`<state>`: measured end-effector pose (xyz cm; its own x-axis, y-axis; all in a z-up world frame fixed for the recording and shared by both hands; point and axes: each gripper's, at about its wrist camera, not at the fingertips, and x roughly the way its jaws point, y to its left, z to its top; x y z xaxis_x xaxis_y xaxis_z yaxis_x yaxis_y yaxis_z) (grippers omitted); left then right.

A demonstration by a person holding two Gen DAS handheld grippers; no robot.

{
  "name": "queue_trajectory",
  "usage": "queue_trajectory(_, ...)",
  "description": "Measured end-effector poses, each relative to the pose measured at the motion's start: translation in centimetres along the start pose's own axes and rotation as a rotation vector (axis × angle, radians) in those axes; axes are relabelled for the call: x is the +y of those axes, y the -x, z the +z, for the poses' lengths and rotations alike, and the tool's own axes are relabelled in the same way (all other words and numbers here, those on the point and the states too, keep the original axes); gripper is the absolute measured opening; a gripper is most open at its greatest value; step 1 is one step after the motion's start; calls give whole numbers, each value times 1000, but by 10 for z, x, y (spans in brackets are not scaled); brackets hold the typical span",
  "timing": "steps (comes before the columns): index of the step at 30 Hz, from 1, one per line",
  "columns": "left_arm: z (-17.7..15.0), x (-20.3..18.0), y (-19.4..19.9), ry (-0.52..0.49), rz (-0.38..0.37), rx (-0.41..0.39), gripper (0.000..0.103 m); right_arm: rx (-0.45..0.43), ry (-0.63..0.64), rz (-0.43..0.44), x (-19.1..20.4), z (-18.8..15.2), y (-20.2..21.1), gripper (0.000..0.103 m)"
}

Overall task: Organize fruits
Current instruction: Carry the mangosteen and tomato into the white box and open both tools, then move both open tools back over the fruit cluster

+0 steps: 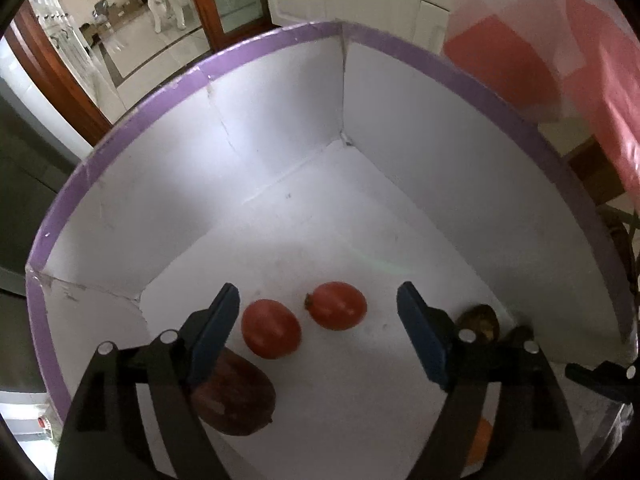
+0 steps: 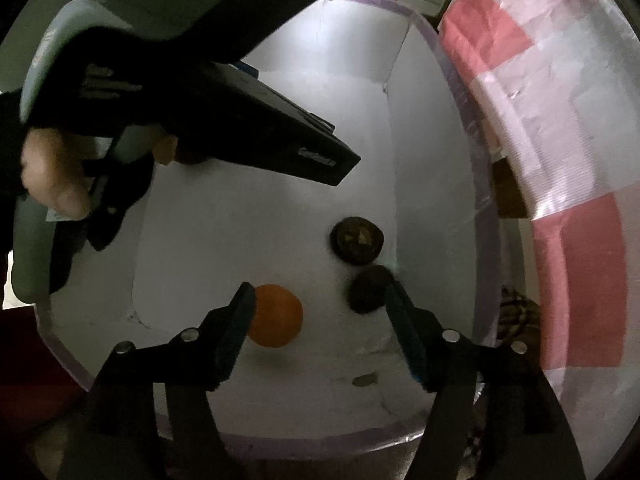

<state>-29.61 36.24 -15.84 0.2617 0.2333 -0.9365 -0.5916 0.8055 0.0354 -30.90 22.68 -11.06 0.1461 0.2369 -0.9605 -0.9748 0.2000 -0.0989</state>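
1. The left gripper (image 1: 320,336) is hanging inside a white box (image 1: 280,120) with its jaws spread wide and nothing pinched. A red fruit (image 1: 271,329) is lying on the box floor just inside the left fingertip, and a second red fruit (image 1: 338,306) is lying in the gap beyond the tips; neither is touching a pad.
2. A dark reddish-brown fruit (image 1: 240,396) is sitting under the left finger, partly hidden by it.
3. The right gripper (image 2: 320,320) is pointing down into the same box, jaws spread and pinching nothing. An orange fruit (image 2: 278,316) is lying beside its left fingertip, seemingly just touching the pad. A dark round fruit (image 2: 368,290) is sitting just beside the right fingertip, and another dark fruit (image 2: 357,241) is lying farther on, near the right wall.
4. The purple-edged rim (image 1: 256,50) is running round the box. The white floor beyond the red fruits is lying bare up to the far corner, giving open room there. In the right wrist view the dark fruits are crowding the right wall, while the middle of the floor is lying open.
5. A hand (image 2: 52,176) is holding the left gripper's handle above the box, at the upper left of the right wrist view.
6. Outside the box, a pink and white cloth (image 2: 560,120) is lying along its right side.
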Motion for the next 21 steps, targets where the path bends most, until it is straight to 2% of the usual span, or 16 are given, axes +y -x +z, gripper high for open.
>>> queue_trajectory(7,3,-2,15,1,9,-24,82,-54,6,3,-2,-2,21,69)
queue_trajectory(11,6,-8,28,-5,15,-59,82,-115,5,13,0,-4,42,71)
queue_trajectory(17,18,-12,58,-12,51,-121,82,-248,20,40,5,-10,86,75)
queue_trajectory(21,26,-13,91,2,110,-201,82,-344,15,71,7,-18,119,78)
